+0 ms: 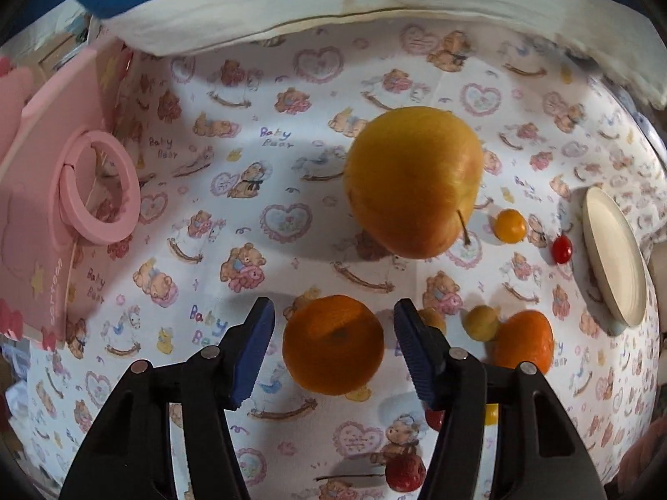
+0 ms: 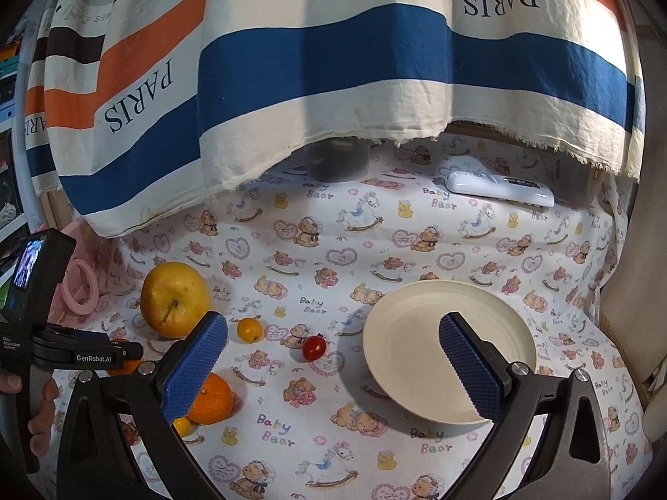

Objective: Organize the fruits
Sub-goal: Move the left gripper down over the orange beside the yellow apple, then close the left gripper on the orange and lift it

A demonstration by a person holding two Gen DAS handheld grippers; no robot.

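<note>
Pink plastic ring stand (image 1: 98, 187) sitting far left, off task. Left gripper (image 1: 333, 341) hovering, jaws wide, bracketing round orange tangerine (image 1: 332, 345) without touching, seemingly. Large yellow apple (image 1: 412, 181) lying just beyond; small yellow-orange kumquat (image 1: 510, 226) and red cherry tomato (image 1: 561, 249) lying near round cream plate (image 1: 613, 258), still holding no fruit. Right gripper (image 2: 333, 368) waiting, jaws wide, holding nothing, in front of plate.

Risk: tangerine rolling off soft printed cloth (image 1: 250, 216) if pads closing off-centre; neighbouring small fruits getting knocked.

Bright overhead light, soft shadows under fruit, strong fisheye bending, dark corners
</note>
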